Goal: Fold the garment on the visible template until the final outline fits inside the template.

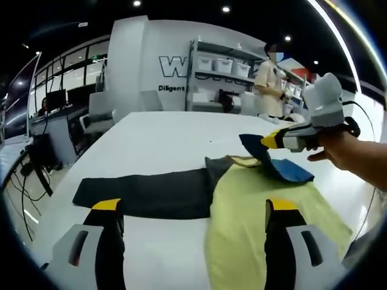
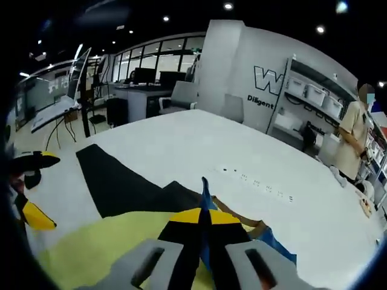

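A garment lies flat on the white table [image 1: 163, 130], with a pale yellow body [image 1: 254, 211], a black sleeve [image 1: 145, 193] spread out to the left and a blue sleeve [image 1: 287, 168]. My right gripper [image 1: 270, 140], held in a hand, is shut on the blue sleeve's end and lifts it over the yellow body. In the right gripper view the blue cloth [image 2: 204, 196] stands up between that gripper's [image 2: 204, 216] closed jaws, beyond which lie the black sleeve [image 2: 121, 181] and the yellow body [image 2: 103, 248]. My left gripper [image 1: 193, 205] hovers open over the garment's near edge and also appears at the left edge of the right gripper view [image 2: 36, 190].
A person [image 1: 269, 78] stands beyond the table's far right corner beside shelves with white bins [image 1: 224, 63]. Office chairs [image 1: 100, 115] and desks stand past the far left edge. Bare white tabletop [image 2: 242, 151] stretches behind the garment.
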Demonstrator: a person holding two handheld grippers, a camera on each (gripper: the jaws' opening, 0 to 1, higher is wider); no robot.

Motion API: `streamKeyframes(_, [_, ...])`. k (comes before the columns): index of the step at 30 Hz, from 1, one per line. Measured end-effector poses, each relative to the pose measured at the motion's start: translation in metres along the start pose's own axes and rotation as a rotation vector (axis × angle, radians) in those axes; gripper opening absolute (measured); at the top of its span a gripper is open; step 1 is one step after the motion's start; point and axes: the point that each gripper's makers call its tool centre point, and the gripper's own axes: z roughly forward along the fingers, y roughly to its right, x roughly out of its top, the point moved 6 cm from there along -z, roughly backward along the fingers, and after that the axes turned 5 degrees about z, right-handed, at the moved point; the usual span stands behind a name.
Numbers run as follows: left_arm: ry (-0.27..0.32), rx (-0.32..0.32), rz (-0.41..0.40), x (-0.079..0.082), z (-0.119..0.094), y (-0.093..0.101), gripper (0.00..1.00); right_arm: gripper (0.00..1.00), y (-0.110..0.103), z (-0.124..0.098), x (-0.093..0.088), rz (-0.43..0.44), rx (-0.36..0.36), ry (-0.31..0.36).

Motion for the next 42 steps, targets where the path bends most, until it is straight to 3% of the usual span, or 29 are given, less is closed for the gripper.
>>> streamKeyframes(21, [-0.009,-0.003,-0.007,-0.002,0.001,-0.003,0.90,0.00,-0.035,0.034,-0.035,0.010,0.074,-0.107])
streamKeyframes(42, [-0.028,-0.014,-0.002,-0.003,0.006,-0.002,0.89,0.00,-0.051,0.054,-0.063,0.057,0.142,-0.203])
